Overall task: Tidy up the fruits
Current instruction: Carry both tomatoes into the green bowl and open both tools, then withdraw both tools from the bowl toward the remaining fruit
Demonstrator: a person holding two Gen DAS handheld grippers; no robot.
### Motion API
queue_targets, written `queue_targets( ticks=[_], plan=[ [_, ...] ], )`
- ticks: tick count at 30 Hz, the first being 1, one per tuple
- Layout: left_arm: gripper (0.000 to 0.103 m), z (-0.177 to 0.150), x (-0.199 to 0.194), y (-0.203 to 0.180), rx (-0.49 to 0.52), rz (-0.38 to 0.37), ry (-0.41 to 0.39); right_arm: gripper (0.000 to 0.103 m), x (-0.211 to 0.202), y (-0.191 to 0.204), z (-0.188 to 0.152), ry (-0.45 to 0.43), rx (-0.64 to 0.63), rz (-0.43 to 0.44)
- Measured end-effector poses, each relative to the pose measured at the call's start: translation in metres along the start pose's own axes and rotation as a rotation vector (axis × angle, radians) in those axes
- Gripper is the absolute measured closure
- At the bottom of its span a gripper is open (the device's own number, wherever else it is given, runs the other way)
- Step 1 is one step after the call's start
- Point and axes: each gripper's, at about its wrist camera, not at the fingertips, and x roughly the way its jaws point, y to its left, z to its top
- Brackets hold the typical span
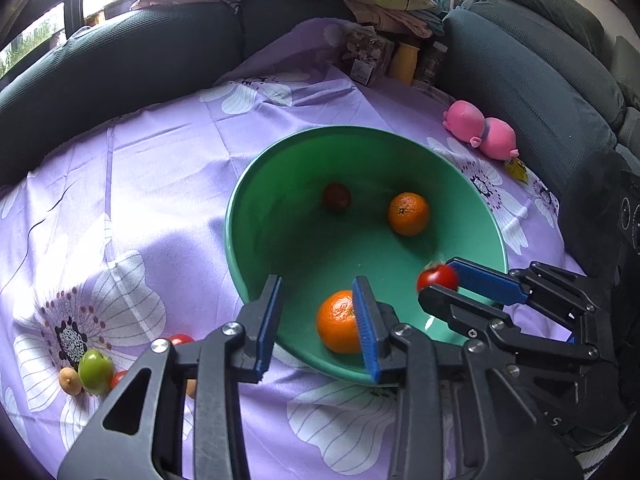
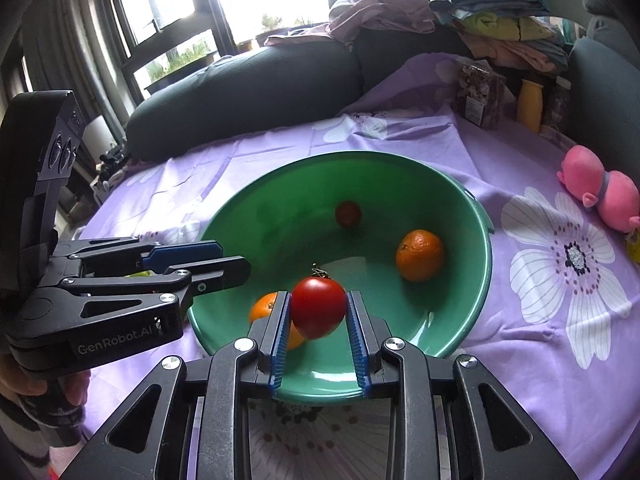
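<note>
A green bowl (image 1: 256, 200) (image 2: 476, 280) sits on the purple flowered cloth. It holds two oranges (image 1: 408, 214) (image 1: 338, 322) and a small dark red fruit (image 1: 337, 197) (image 2: 348, 213). My right gripper (image 2: 318, 312) is shut on a red tomato (image 2: 318, 308) (image 1: 437, 277) and holds it over the bowl's near side. My left gripper (image 1: 318, 312) is open and empty over the bowl's near rim; it also shows in the right wrist view (image 2: 224, 260). Left on the cloth lie a green fruit (image 1: 95, 371), a tan fruit (image 1: 70, 380) and small red tomatoes (image 1: 181, 339).
A pink plush toy (image 1: 482, 130) (image 2: 600, 190) lies right of the bowl. A snack packet (image 1: 366, 54), a yellow bottle (image 2: 529, 106) and folded clothes (image 2: 500, 20) stand at the back. Dark sofa cushions (image 1: 120, 60) ring the table.
</note>
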Motion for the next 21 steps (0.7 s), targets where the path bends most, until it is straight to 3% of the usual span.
queue_targets(
  ticks=[1, 3, 5, 8, 13, 21],
  plan=[
    [0.061, 0.000, -0.001, -0.001, -0.001, -0.001, -0.006, 0.073, 0.000, 0.000, 0.000, 0.002, 0.002, -0.002],
    [0.046, 0.000, -0.005, -0.003, -0.007, -0.002, -0.018, 0.073, -0.002, -0.002, 0.000, 0.002, 0.008, -0.005],
    [0.041, -0.001, -0.010, -0.005, -0.006, 0.000, -0.030, 0.073, -0.005, -0.003, 0.000, -0.002, 0.011, -0.014],
    [0.022, -0.005, -0.022, -0.005, -0.013, 0.031, -0.053, 0.073, -0.012, -0.006, 0.000, -0.015, 0.026, -0.027],
    [0.019, -0.030, -0.041, 0.009, -0.089, 0.052, -0.056, 0.072, -0.027, -0.003, -0.007, -0.045, 0.040, -0.015],
    [0.013, -0.088, -0.071, 0.043, -0.214, 0.135, -0.017, 0.072, -0.036, 0.026, -0.025, -0.015, -0.034, 0.069]
  ],
)
